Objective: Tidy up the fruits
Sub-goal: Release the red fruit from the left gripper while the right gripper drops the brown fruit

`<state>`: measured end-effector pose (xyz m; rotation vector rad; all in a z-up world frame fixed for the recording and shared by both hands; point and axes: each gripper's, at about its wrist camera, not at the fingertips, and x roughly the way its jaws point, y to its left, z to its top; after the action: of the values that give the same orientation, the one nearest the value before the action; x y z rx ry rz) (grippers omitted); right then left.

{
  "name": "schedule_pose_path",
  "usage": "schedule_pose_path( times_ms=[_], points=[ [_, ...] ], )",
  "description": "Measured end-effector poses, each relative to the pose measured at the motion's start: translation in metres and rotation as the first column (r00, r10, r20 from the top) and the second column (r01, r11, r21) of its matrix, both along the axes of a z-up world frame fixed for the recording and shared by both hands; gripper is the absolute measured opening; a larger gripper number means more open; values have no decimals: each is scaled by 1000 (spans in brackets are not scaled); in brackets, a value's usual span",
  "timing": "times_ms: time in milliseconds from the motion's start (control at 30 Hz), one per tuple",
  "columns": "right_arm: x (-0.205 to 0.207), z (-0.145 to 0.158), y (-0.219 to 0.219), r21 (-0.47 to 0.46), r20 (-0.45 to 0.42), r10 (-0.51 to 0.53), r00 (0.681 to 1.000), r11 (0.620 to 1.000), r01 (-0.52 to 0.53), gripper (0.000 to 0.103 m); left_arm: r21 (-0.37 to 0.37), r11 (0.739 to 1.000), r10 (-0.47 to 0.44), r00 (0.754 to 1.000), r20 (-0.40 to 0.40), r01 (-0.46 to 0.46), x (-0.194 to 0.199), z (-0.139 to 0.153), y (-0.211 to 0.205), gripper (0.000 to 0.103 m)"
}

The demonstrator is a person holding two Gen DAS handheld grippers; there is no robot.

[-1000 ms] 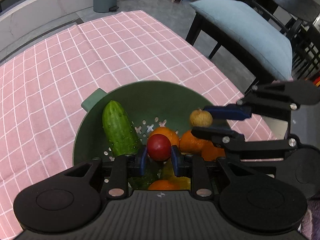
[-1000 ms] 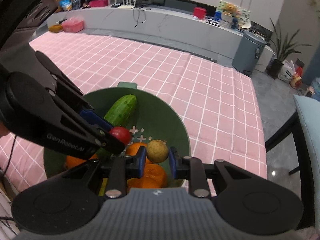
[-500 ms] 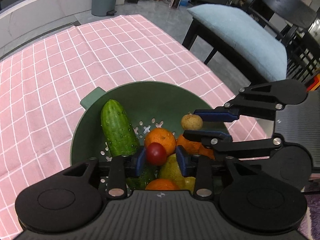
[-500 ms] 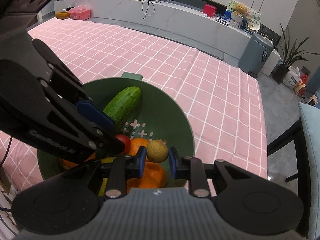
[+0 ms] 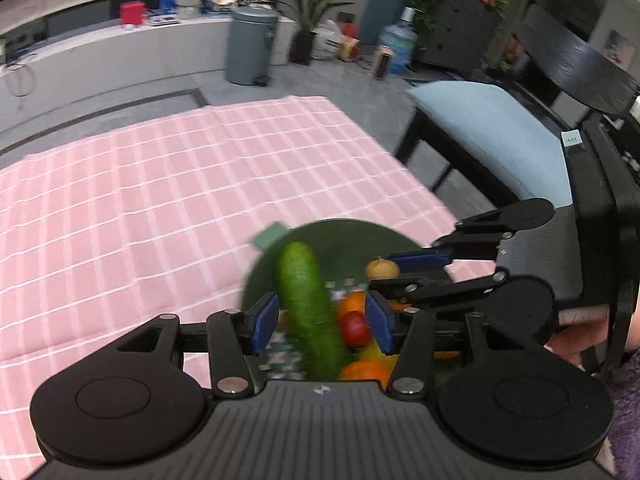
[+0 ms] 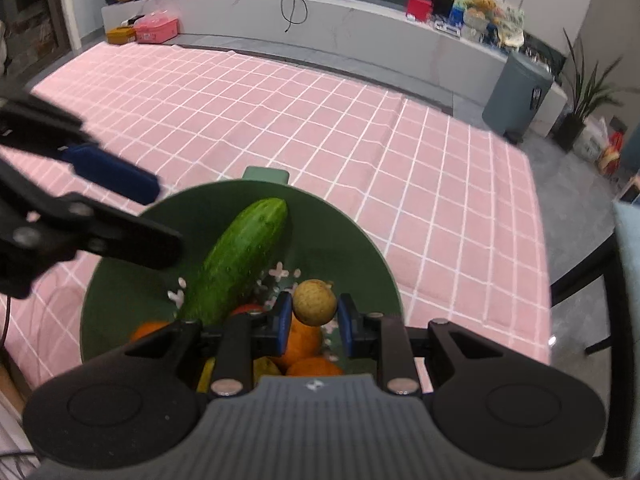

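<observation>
A green colander [image 6: 352,248] on the pink checked cloth holds a cucumber [image 6: 236,268], several oranges [image 6: 304,340], a yellow fruit and a small red fruit [image 5: 354,328]. My left gripper [image 5: 322,322] is open above the colander's near side; the red fruit lies loose in the pile under it. My right gripper [image 6: 314,322] is shut on a small tan round fruit [image 6: 314,302] and holds it above the oranges. It also shows in the left wrist view [image 5: 382,269], pinched between the right fingers.
The pink checked cloth [image 6: 320,128] covers the table beyond and left of the colander. A chair with a blue cushion [image 5: 492,136] stands off the table's right edge. A grey bin [image 5: 250,46] and a long low shelf stand on the floor behind.
My left gripper has opened and let the red fruit drop into the colander, then pulled back and up to the left. My right gripper still holds the tan fruit.
</observation>
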<state>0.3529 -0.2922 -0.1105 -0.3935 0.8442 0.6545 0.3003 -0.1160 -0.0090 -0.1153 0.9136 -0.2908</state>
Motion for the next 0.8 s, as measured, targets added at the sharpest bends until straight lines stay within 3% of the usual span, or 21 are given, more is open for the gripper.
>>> schedule_pose_path(
  times_ms=[133, 533, 633, 700, 800],
  points=[
    [11, -7, 11, 13, -49, -22, 999, 1000, 22, 20, 34, 998, 58, 998, -9, -58, -3, -5, 13, 59],
    [26, -29, 30, -32, -107, -32, 994, 999, 29, 21, 13, 994, 106, 994, -34, -106, -10, -11, 32, 59],
    [25, -24, 29, -22, -100, -43, 994, 999, 41, 24, 12, 993, 114, 993, -33, -114, -16, -8, 34, 59],
    [22, -16, 26, -14, -89, -52, 995, 999, 51, 32, 16, 992, 126, 992, -26, -126, -20, -5, 36, 59],
    [12, 2, 19, 12, -56, -65, 996, 998, 66, 32, 18, 990, 140, 990, 0, -140, -29, 2, 36, 59]
  ],
)
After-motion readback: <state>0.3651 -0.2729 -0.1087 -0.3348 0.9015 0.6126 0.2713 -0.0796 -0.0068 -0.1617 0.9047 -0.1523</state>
